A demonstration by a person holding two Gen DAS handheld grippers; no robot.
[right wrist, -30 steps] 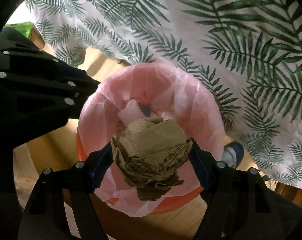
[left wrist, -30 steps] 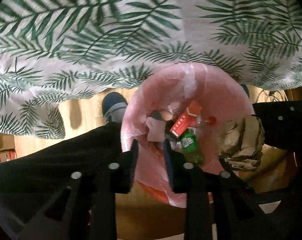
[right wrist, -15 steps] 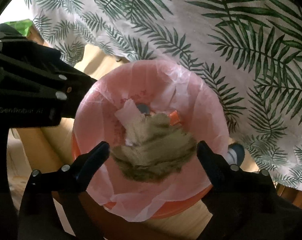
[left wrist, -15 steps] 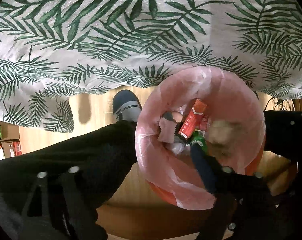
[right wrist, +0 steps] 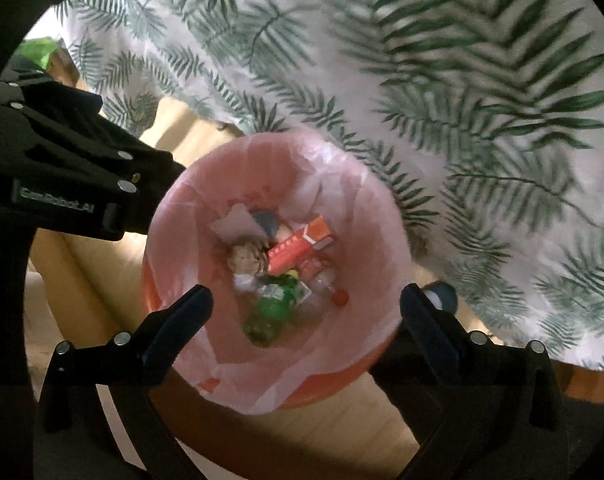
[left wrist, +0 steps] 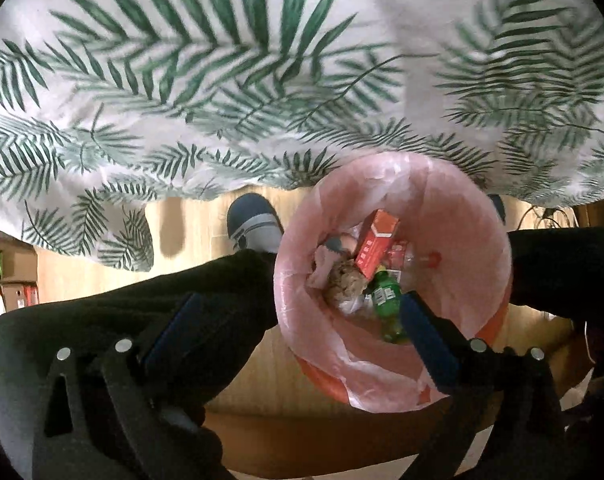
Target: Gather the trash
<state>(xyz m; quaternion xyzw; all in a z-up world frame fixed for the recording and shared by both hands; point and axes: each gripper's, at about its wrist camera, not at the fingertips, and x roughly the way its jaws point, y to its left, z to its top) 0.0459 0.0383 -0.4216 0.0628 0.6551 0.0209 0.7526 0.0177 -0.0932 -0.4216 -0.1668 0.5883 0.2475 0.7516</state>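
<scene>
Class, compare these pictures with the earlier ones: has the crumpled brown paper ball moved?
Yes. The paper ball has left the right claw, now open, and dropped down into the pink-lined bin, beside the red box.

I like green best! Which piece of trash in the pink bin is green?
The green plastic bottle, lying on its side in the pink-lined bin. The cardboard box beside it is red, the crumpled paper ball brown.

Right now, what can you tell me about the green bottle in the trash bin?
The green bottle looks like clear green plastic with a green-and-white label around its middle. It lies tilted on its side among the other trash, at the bottom of the bin's pink bag. A red box and a crumpled brown paper ball lie close by. Neither tool touches it.
</scene>
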